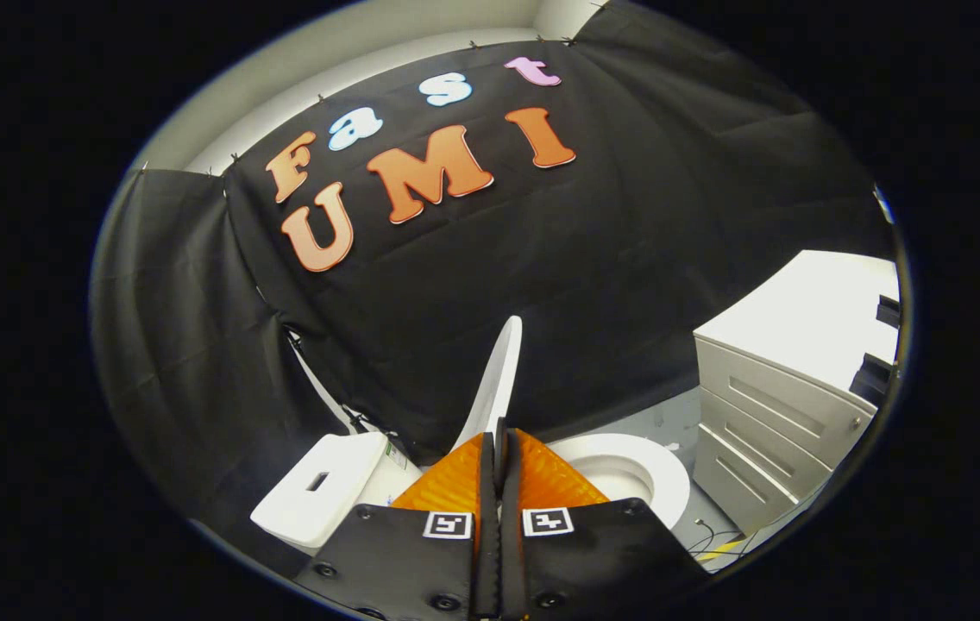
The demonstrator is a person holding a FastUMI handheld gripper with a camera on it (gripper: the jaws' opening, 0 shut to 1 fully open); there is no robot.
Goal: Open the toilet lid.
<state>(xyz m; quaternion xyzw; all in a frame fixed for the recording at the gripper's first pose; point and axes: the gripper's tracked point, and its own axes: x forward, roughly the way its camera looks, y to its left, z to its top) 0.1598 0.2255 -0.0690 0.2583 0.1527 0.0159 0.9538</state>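
Note:
The white toilet lid (497, 379) stands raised, seen edge-on, between the tank (317, 492) and the open seat and bowl (628, 474). My gripper (500, 431) is shut, its two orange fingers (455, 483) pressed together with nothing visible between them. The fingertips sit right at the lid's lower edge, which passes behind the left finger. Whether the tips touch the lid I cannot tell.
A white drawer cabinet (766, 405) stands just beyond the bowl on the right. Some cables (710, 539) lie on the grey floor (671, 423) between the bowl and the cabinet. Black cloth walls close in behind the toilet.

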